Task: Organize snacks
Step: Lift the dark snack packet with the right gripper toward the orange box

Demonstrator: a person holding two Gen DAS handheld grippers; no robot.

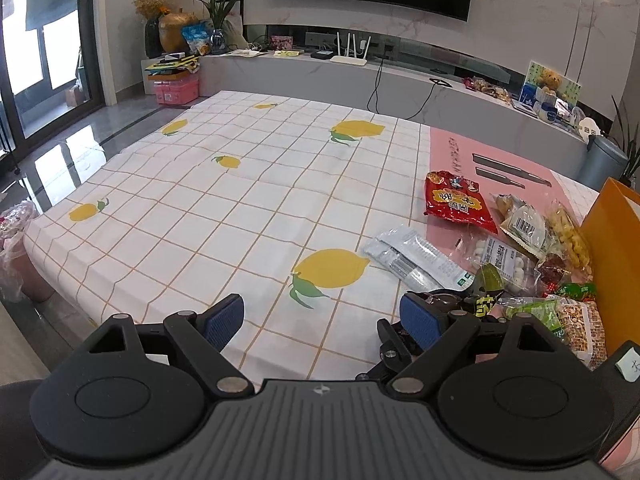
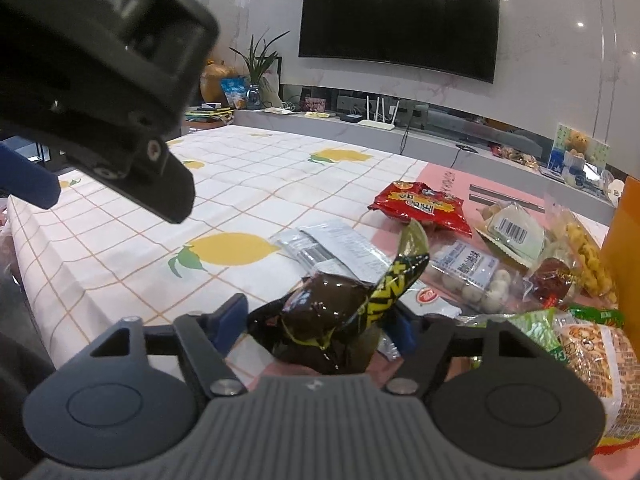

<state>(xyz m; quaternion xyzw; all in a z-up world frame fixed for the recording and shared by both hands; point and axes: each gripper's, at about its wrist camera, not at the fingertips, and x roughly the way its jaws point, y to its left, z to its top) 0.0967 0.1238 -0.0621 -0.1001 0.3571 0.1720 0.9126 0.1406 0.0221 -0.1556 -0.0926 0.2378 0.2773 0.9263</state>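
Right gripper [image 2: 320,320]: jaws clamped on a dark brown snack packet [image 2: 332,320], held just above the lemon-print tablecloth [image 1: 224,200]. Left gripper [image 1: 322,320]: jaws apart, holding nothing. Beyond the packet: silver sachet [image 2: 336,248], then red bag [image 2: 420,208].

A crumpled dark brown snack packet with yellow-and-black lettering [image 2: 340,312] sits raised off the worktop between the right gripper's jaws, one twisted end pointing up. Beyond it a silver-grey flat packet [image 2: 332,248] lies on the lemon-print cloth, just beside a red bag [image 2: 420,208]. A clear bag of white balls [image 2: 472,276], a pale green barcoded packet [image 2: 512,232] and a bag of yellow puffs [image 2: 588,252] are heaped together touching.
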